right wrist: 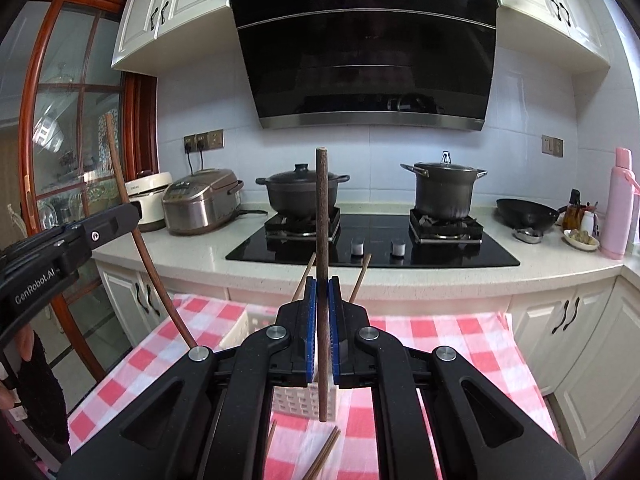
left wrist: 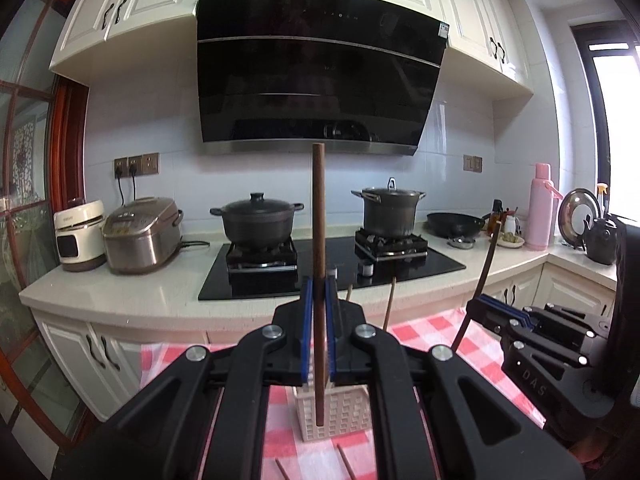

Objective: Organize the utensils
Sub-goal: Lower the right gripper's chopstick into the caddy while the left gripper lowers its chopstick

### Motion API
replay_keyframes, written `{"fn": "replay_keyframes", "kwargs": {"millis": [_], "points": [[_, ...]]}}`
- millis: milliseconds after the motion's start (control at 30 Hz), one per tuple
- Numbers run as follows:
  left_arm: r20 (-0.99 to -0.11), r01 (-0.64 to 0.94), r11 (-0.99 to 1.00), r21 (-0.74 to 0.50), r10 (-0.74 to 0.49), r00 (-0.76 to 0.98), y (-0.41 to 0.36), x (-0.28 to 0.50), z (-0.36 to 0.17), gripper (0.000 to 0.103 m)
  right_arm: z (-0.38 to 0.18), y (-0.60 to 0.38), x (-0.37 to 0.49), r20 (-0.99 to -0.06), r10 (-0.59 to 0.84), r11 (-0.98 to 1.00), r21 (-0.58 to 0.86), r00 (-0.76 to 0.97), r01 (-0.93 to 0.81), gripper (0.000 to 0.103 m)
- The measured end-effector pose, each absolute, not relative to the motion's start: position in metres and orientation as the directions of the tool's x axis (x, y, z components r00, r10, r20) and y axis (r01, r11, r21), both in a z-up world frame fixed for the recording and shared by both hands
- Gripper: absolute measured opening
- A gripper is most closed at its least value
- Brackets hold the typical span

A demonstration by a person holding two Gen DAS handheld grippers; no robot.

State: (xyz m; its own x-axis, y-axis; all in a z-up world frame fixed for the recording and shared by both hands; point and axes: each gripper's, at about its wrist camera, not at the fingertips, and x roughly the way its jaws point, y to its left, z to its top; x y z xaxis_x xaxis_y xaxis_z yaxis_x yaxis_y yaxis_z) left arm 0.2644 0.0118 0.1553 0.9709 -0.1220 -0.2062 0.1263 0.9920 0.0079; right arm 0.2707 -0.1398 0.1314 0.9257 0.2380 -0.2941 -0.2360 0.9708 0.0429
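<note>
My left gripper (left wrist: 319, 284) is shut on a brown wooden chopstick (left wrist: 319, 216), held upright above a white slotted utensil basket (left wrist: 336, 412) on the pink checked cloth. My right gripper (right wrist: 323, 286) is shut on a second dark chopstick (right wrist: 322, 216), also upright, over the same basket (right wrist: 304, 400). Two chopsticks (right wrist: 362, 276) stand in the basket behind the fingers. Loose chopsticks (right wrist: 322, 454) lie on the cloth in front. The right gripper also shows in the left wrist view (left wrist: 486, 304), and the left gripper in the right wrist view (right wrist: 128, 212).
The table with the pink checked cloth (right wrist: 440, 344) stands before a counter (left wrist: 120, 292) with a black hob (right wrist: 372, 244), two pots, a rice cooker (left wrist: 140, 236), a wok (left wrist: 454, 224) and a pink flask (left wrist: 540, 208). Cabinet doors lie below.
</note>
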Motion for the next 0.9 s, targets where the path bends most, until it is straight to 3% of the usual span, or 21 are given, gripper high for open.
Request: {"fn": "replay_keyframes", "kwargs": {"millis": [500, 900], "points": [[-0.245, 0.118, 0.993, 0.003, -0.114, 0.963, 0.007, 0.342, 0.154, 0.006, 0.140, -0.127, 0.326, -0.297, 0.257, 0.966, 0.042, 0.920, -0.256, 0.006], [-0.390, 0.113, 0.992, -0.060, -0.128, 0.912, 0.024, 0.396, 0.098, 0.006, 0.097, -0.112, 0.371, -0.443, 0.269, 0.960, 0.051, 0.855, -0.276, 0.006]]}}
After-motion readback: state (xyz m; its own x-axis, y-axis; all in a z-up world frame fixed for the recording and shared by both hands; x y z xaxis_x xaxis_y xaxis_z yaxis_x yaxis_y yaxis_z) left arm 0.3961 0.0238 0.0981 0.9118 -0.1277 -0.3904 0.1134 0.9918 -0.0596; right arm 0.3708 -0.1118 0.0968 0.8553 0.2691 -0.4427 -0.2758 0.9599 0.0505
